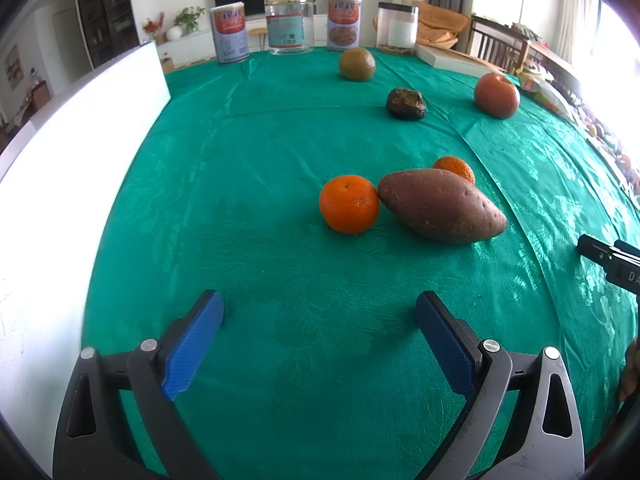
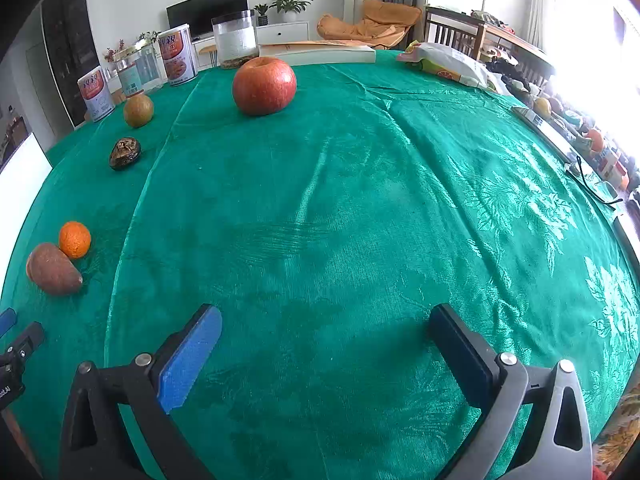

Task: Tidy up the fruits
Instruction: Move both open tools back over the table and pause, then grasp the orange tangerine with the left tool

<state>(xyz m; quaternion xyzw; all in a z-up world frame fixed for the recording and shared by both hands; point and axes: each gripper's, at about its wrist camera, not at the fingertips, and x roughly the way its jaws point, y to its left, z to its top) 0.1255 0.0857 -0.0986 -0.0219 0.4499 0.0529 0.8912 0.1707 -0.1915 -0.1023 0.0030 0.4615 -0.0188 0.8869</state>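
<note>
you have a shiny green tablecloth under you, woven with a leaf pattern and creased. the orange at mid-frame looks pebbled and matt, the sweet potato dull and rough-skinned. the apple at upper centre is smooth and glossy. your gripper pads look like ribbed blue plastic.

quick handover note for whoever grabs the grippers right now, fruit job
Left gripper: open, empty, over bare green cloth.
Right gripper: open, empty.
Near left gripper: two oranges flanking the sweet potato, the nearer one touching it.
Farther back: dark wrinkled fruit, brownish-green round fruit, red apple.
Done: nothing grouped yet.
Left: gather all the fruit.
</note>
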